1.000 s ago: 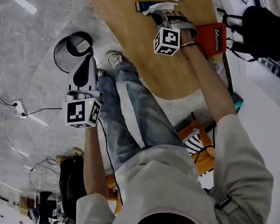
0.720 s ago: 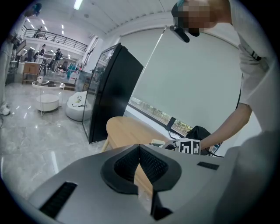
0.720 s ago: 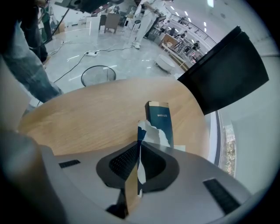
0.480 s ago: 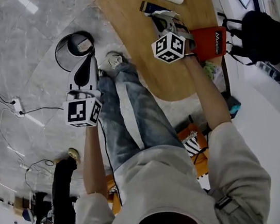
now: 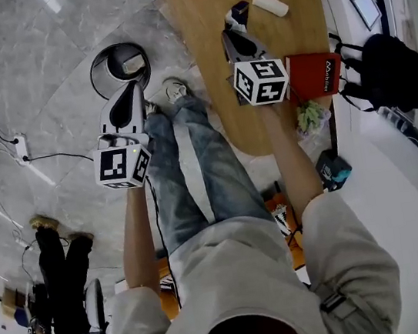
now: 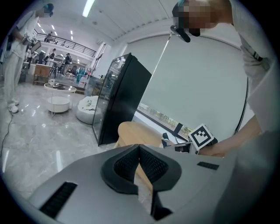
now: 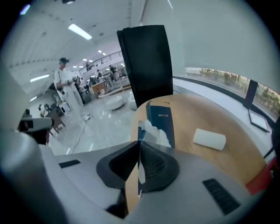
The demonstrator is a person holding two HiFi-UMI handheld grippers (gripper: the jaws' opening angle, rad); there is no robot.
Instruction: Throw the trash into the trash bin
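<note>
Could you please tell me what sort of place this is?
Probably a big open-plan office or showroom: polished stone floor, a wooden table, and people at desks under ceiling strip lights.

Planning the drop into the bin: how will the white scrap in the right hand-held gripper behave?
The white scrap looks crumpled and ragged-edged, so probably floppy and very light. Thin as it looks, it may flutter rather than drop straight.
</note>
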